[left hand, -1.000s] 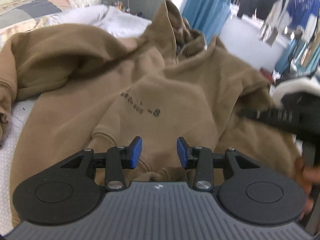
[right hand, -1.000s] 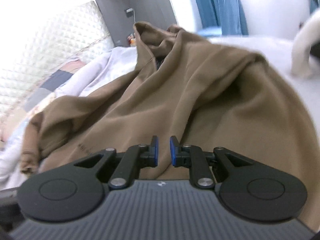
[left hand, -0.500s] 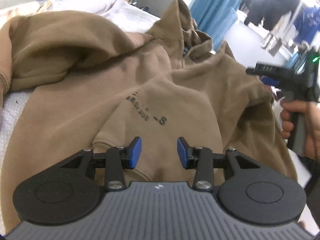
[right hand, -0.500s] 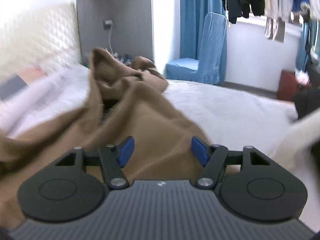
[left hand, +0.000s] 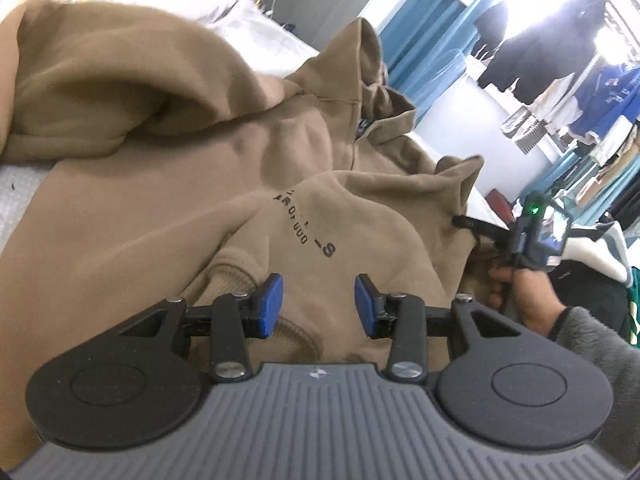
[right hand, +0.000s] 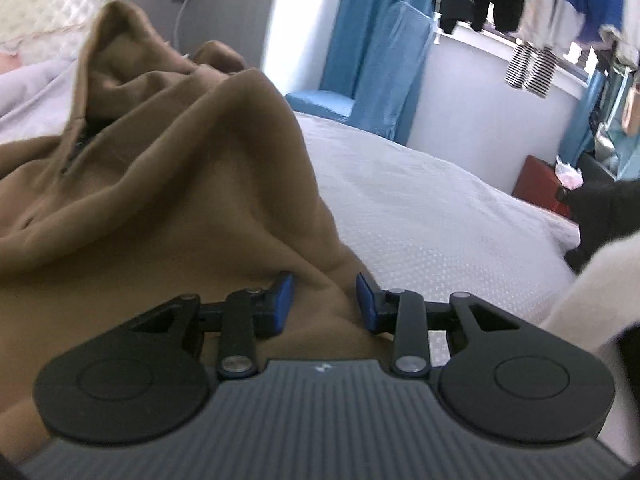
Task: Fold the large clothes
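Brown hoodie (left hand: 168, 184) is looking like thick matt fleece cloth. Bedspread (right hand: 432, 216) is showing a white dimpled weave. Left gripper (left hand: 316, 312) is showing matt black plastic, smooth blue pads (left hand: 269, 306), shiny metal pins.

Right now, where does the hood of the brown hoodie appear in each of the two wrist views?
Left wrist view: the hood stands up in the upper middle, above the printed text.
Right wrist view: the hood rises at the upper left, its opening facing the camera.
Shared landmark: the blue chair behind the bed, just right of the hood in both.
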